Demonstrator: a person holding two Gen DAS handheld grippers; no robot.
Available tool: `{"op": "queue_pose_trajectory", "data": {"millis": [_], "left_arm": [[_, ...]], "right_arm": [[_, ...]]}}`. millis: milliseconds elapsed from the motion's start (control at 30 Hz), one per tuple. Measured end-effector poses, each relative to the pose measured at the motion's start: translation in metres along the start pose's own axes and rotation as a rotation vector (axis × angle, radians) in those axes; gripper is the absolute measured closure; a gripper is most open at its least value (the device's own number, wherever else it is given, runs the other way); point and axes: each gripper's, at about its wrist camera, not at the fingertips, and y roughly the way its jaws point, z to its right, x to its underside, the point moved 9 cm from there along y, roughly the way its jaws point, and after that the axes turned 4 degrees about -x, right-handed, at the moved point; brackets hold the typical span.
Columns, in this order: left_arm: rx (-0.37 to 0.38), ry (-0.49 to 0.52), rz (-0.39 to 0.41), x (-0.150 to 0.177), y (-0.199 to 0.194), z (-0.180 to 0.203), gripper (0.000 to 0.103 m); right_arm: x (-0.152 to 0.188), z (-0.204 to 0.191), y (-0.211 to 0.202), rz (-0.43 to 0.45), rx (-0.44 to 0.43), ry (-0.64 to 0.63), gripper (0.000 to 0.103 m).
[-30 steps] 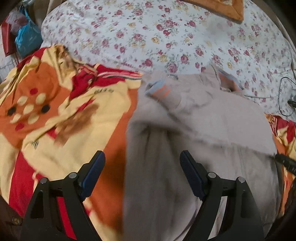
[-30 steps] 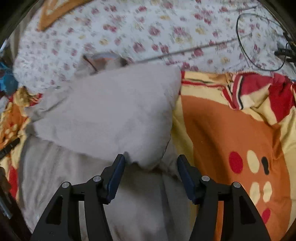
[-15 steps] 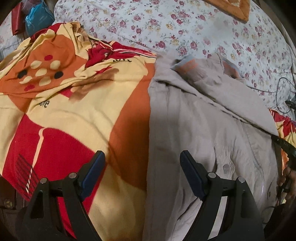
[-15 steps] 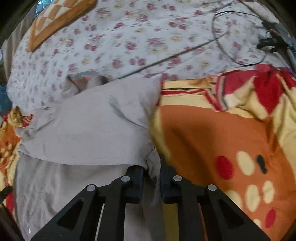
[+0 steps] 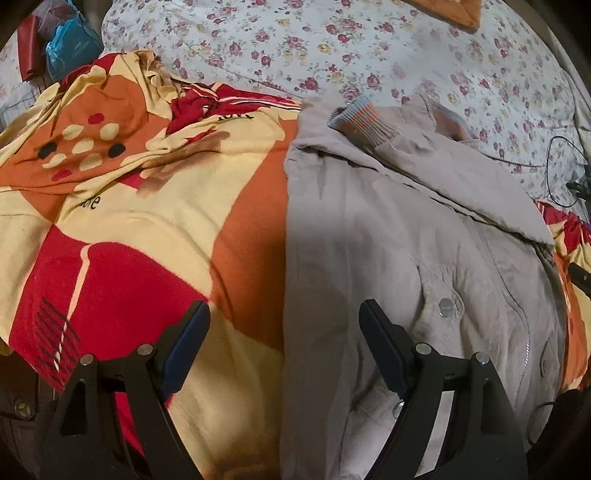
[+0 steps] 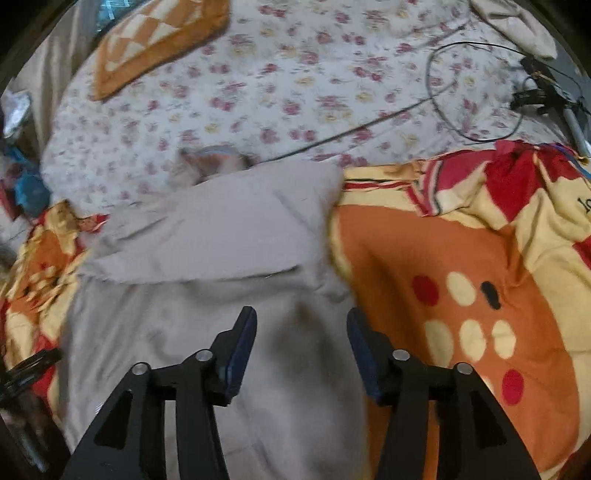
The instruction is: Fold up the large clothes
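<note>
A large beige jacket lies on a red, orange and yellow blanket. Its sleeve with a striped ribbed cuff is folded across the body. My left gripper is open and empty above the jacket's left edge. In the right wrist view the jacket fills the lower left, with a folded sleeve panel across it. My right gripper is open and empty over the jacket's right side, next to the blanket.
A floral sheet covers the bed behind the jacket. An orange checked cushion lies at the back. Black cables and a device lie at the right. A blue bag sits far left.
My right gripper was shut on the jacket's fabric half a second ago and has opened and let go. The left gripper pulled back, still open, so more of the jacket shows.
</note>
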Motion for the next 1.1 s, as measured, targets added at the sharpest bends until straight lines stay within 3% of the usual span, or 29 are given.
{"op": "queue_pose_trajectory", "data": {"millis": [100, 233, 367, 500, 633, 800, 867, 900, 933, 1100], "left_arm": [[-0.005, 0.015, 0.008, 0.004, -0.004, 0.003, 0.020], [-0.004, 0.026, -0.001, 0.011, -0.004, 0.004, 0.020], [0.007, 0.027, -0.019, 0.019, -0.004, 0.002, 0.020], [0.035, 0.012, -0.041, 0.032, -0.002, -0.007, 0.020], [0.049, 0.004, -0.062, 0.042, 0.003, -0.010, 0.020], [0.058, -0.005, -0.062, 0.045, 0.000, -0.010, 0.020], [0.052, 0.001, -0.059, 0.046, 0.001, -0.009, 0.020], [0.045, 0.009, -0.056, 0.047, 0.001, -0.008, 0.019], [0.042, 0.011, -0.055, 0.047, 0.001, -0.008, 0.019], [0.050, -0.001, -0.065, 0.049, 0.000, -0.009, 0.019]], "right_arm": [[0.014, -0.015, 0.001, -0.044, -0.017, -0.059, 0.046], [0.029, -0.012, 0.008, -0.082, 0.089, -0.129, 0.040], [0.045, -0.002, 0.005, -0.104, 0.047, -0.077, 0.039], [0.059, 0.016, -0.002, -0.104, 0.069, -0.045, 0.035], [0.070, 0.016, -0.001, -0.091, -0.031, -0.002, 0.036], [0.068, 0.021, 0.000, -0.076, -0.011, -0.002, 0.038], [0.069, 0.022, 0.002, -0.085, 0.003, -0.034, 0.063], [0.069, 0.025, 0.003, -0.078, 0.043, -0.058, 0.089], [0.069, 0.027, 0.001, -0.062, 0.052, -0.064, 0.102], [0.064, 0.035, -0.014, 0.001, 0.083, -0.084, 0.103]]}}
